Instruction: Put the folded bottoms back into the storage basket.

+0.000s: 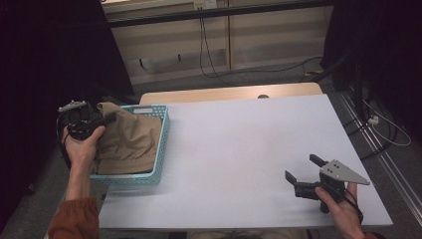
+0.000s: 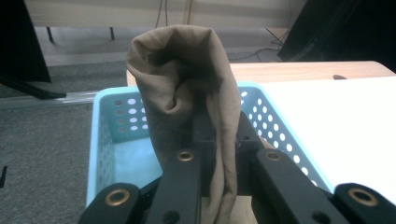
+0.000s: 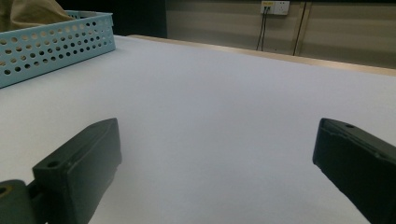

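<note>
The cloth (image 1: 130, 142), tan and crumpled, lies mostly inside the basket (image 1: 160, 149), with one fold pulled up over the basket's left rim. That fold is pinched between the closed jaws of the left gripper (image 1: 102, 121); in the left gripper view the cloth (image 2: 187, 93) bunches upward past the jaws in a loose roll above the basket (image 2: 105, 140).

The grip looks narrow, on a gathered edge only, so the fold could slide free under the weight of the rest of the cloth. If the gripper pulls sideways, the fabric may drag on the rim and tip or shift the light basket, which sits at the left edge of the table (image 1: 239, 149). A low lift may leave the trailing part snagged inside.

The right gripper (image 1: 303, 174), far to the right of the basket, rests near the table with its jaws apart and nothing between them, too distant to steady the basket.
</note>
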